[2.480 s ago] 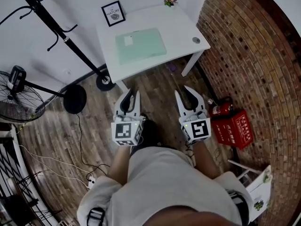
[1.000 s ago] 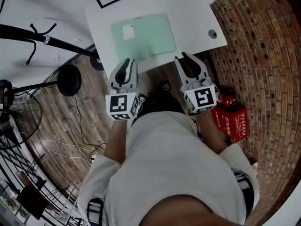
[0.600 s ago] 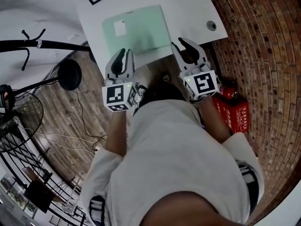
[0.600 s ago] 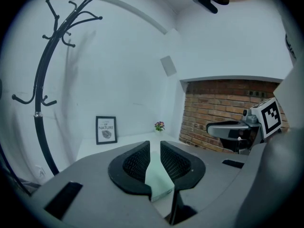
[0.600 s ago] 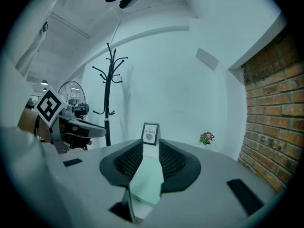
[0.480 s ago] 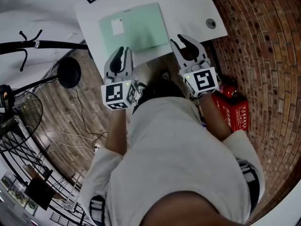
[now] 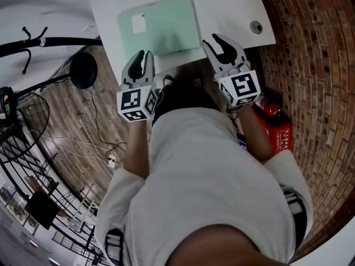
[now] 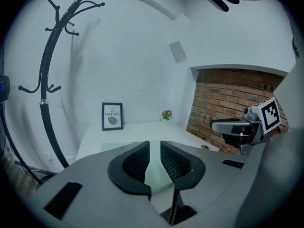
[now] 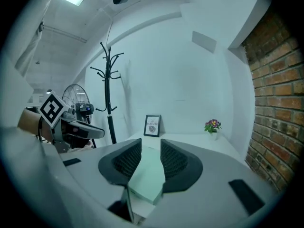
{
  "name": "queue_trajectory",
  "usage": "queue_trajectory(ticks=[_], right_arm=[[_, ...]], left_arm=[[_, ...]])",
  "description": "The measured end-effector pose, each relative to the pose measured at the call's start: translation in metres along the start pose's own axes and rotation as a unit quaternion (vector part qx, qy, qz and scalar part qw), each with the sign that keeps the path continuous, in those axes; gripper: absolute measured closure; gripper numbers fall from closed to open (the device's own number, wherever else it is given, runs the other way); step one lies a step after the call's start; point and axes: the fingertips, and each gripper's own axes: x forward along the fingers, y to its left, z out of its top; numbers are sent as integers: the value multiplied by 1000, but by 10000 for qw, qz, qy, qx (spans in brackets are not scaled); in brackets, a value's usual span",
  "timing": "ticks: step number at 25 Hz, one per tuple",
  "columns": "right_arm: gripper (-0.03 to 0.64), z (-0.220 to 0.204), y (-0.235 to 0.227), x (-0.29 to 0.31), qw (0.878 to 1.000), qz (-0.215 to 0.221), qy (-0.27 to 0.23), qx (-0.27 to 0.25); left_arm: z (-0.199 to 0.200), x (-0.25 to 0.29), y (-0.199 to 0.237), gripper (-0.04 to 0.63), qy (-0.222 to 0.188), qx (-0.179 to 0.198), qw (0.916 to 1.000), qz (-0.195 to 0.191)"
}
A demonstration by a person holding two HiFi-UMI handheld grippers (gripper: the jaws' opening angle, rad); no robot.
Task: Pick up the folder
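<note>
A mint-green folder [image 7: 161,25] with a white label lies flat on the white table [image 7: 233,4], near its front edge. My left gripper [image 7: 143,55] hovers at that edge, just short of the folder's near left corner, open by a narrow gap with nothing in it. My right gripper [image 7: 223,42] is over the table edge beside the folder's near right corner. Its jaws have just been opening and nothing is between them. In the left gripper view the folder [image 8: 154,167] shows past the left gripper [image 8: 154,143]. In the right gripper view the folder [image 9: 147,175] lies beyond the right gripper [image 9: 151,141].
A framed picture [image 8: 112,116] and a small flower pot [image 8: 166,114] stand at the table's back. A cable hole [image 7: 255,26] is at the table's right. A black coat stand [image 7: 44,46] and fan [image 7: 22,126] are left; a brick wall [image 7: 316,65] and red box [image 7: 280,134] right.
Both grippers have come forward to the table's front edge, close to the folder's near corners. The right gripper's jaws stand wider apart than before.
</note>
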Motion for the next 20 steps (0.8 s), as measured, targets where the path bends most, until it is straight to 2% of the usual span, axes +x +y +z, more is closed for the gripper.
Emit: queue_trajectory(ticks=[8,20], right_arm=[[480,-25,-11,39,9982,148,423,393],[463,-68,-23,105,9892,64,1253,761]], left_arm=[[-20,27,43,526,437,-182,9988,98],[-49,79,95,526,1181,-372,9922,-133]])
